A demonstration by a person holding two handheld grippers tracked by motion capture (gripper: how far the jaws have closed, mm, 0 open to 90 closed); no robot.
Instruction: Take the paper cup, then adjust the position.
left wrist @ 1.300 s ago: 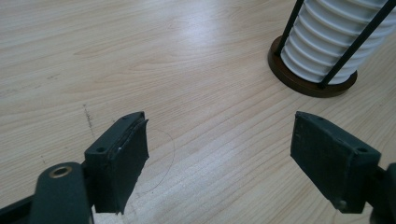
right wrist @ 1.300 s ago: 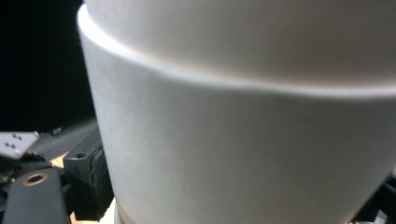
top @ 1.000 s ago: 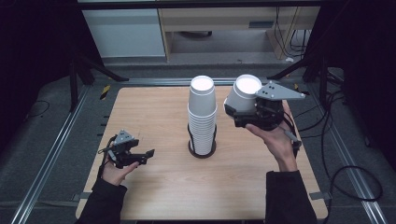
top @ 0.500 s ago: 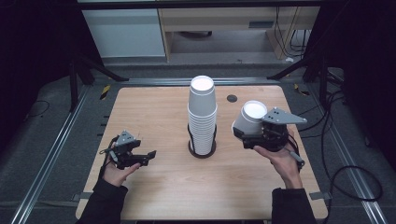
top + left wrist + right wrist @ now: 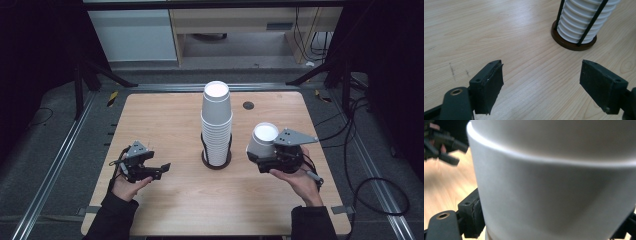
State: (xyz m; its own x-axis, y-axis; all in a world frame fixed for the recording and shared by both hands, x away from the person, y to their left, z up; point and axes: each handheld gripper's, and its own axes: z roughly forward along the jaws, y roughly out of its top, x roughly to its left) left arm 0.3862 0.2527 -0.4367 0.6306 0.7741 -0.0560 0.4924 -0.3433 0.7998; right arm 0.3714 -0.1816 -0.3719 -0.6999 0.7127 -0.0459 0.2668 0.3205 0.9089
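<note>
Dark room w/ cables and rails around a pale wood table (image 5: 165, 120). Right gripper (image 5: 261, 161) clamps a single white cup (image 5: 263, 138), upside down, held just right of the cup stack (image 5: 216, 122) in its wire holder (image 5: 574, 43). Left gripper (image 5: 155, 171) idles w/ jaws wide apart, holding nothing, low over the table.

Risks, imo: thin cup could crush or slip if the squeeze changes (it's held by the wall only); swinging it near the stack could tip the holder.

No brands, labels or writing readable anywhere.
</note>
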